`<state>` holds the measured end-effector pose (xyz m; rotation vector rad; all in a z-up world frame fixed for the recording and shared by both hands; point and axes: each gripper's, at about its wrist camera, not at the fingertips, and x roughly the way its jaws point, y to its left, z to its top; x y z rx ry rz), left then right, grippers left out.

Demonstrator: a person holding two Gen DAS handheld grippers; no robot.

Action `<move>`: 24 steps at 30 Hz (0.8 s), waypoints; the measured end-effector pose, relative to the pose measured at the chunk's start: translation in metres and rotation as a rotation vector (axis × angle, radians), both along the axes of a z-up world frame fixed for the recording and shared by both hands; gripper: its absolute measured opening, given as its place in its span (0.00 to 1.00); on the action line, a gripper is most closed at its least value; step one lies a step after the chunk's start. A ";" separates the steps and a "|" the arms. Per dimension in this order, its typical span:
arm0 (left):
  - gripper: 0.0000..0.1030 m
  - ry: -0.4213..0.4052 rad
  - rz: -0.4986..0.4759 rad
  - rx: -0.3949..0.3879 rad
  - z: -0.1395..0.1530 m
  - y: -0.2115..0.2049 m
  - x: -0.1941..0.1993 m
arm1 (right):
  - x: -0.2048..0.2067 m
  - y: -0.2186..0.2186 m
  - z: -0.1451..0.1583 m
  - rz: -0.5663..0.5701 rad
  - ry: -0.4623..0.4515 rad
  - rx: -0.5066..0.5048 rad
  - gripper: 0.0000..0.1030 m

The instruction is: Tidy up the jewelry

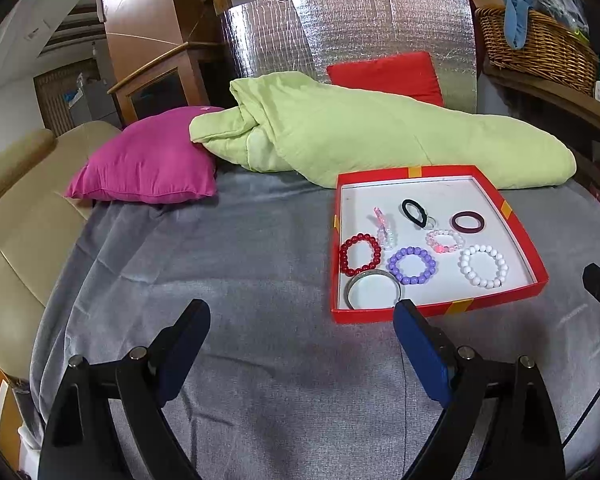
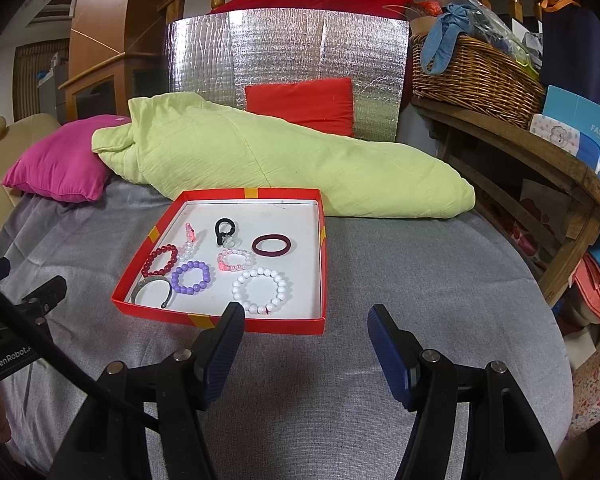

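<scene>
You are looking at a bed covered by a grey sheet (image 2: 380, 280). Lying directly on it are a shallow red box (image 2: 322, 256) holding the jewelry, a rolled light-green blanket (image 2: 280, 160) just behind the box, and a magenta pillow (image 2: 60, 164) at the far left, its near corner tucked under the blanket's end. A red cushion (image 2: 304, 104) is leaning behind the blanket.

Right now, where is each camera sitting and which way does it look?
Left wrist view: on the left hand-held gripper, angled down at the bed; red box front-right, jaws open.
Right wrist view: on the right hand-held gripper, angled down; red box front-left, jaws open.
Shared: the box, white bead bracelet.
</scene>
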<state>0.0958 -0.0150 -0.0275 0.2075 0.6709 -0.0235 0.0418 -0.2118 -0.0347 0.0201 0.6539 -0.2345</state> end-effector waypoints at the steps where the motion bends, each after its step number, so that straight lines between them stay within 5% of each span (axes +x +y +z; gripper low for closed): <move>1: 0.90 0.000 0.001 0.001 0.000 0.000 0.000 | 0.000 0.000 0.000 0.001 0.000 0.000 0.66; 24: 0.90 0.004 -0.003 0.002 0.000 0.001 -0.001 | 0.004 0.001 -0.002 0.009 0.008 -0.006 0.66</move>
